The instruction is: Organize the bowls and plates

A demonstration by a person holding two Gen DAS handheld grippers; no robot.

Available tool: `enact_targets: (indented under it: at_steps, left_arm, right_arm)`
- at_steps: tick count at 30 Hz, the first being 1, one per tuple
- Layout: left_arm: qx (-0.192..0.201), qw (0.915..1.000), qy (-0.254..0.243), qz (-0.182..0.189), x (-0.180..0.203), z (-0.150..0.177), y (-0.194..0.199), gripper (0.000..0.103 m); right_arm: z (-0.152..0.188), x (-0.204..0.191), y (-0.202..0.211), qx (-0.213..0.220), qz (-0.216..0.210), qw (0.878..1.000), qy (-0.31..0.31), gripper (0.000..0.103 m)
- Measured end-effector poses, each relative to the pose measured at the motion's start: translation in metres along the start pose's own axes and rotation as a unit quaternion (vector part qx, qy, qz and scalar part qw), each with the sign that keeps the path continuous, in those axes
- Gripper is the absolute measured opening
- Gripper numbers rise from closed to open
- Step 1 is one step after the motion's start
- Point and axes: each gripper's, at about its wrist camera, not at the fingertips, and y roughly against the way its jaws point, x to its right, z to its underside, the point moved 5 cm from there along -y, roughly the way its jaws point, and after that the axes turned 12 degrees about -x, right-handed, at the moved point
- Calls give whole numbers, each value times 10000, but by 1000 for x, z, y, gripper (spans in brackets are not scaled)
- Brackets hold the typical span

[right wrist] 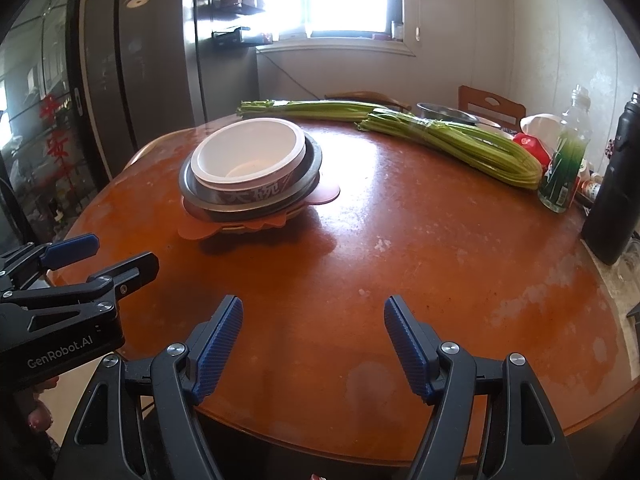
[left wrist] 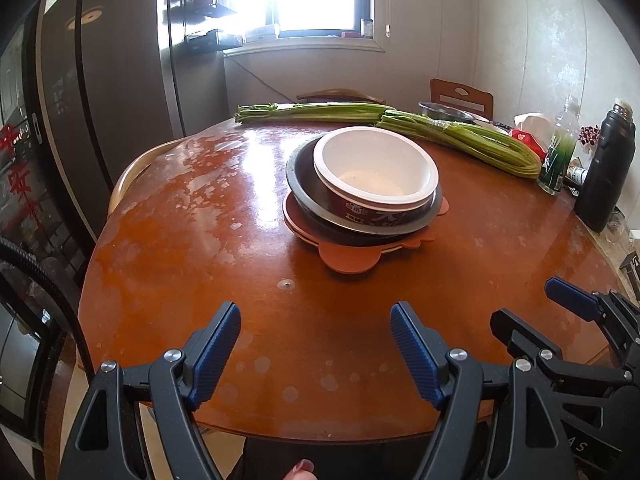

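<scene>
Round reddish-brown worktop [left wrist: 168, 248] under a bright window, glossy with pale worn patches; two celery bundles [left wrist: 460, 140], a steel bowl [left wrist: 444, 111], a clear bottle [left wrist: 560, 148] and a dark flask [left wrist: 606, 168] sit along the far and right edge. Left hand-held gripper [left wrist: 316, 344] and right hand-held gripper [right wrist: 314, 338] both hover over the near edge, jaws wide, nothing between them, side by side and well short of the dishes. The stack [left wrist: 362, 196] sits mid-worktop, already nested: white-lined paper bowl [left wrist: 374, 170] with printed dark sides inside a wider dark metal bowl [left wrist: 304, 184], on flat orange plates [left wrist: 348, 258] with lobed edges. Looks mostly done; the steel bowl at the back may be what's left, can't tell. Risks: the white bowl sits off-centre and tilted toward the far side, so a nudge to its rim could tip it out. Plates are thin and flat on a slick surface, so pads likely slide rather than get under an edge, pushing the whole stack. Reaching for the far bowl means passing over the celery, and a sleeve or finger could catch the stack on the way.
</scene>
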Motion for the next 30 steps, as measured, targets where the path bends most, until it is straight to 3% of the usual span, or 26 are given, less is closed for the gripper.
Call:
enact_targets:
  at_steps: [30]
  left_arm:
    - [-29, 9999, 68, -120, -11, -5, -1, 77]
  right_arm:
    - [-6, 4, 3, -6, 75, 10000, -37, 74]
